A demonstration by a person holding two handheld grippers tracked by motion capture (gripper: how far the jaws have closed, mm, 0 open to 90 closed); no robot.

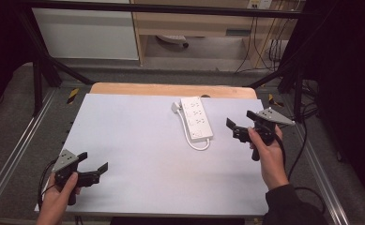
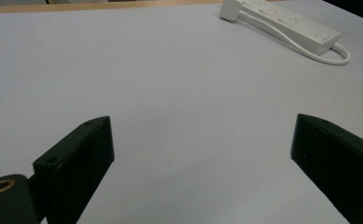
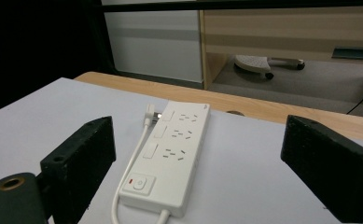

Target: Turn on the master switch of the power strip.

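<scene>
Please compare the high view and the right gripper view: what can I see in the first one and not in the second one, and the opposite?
The high view alone gives both hands, the left claw open near the table's front left corner, the right claw seen from outside, and the whole white table cover.

The right gripper view alone gives the power strip's switch with its red mark and the socket holes.

Both share the white power strip with its cord looping back along its side to the plug, the wooden table edge and the shelf unit behind.
</scene>
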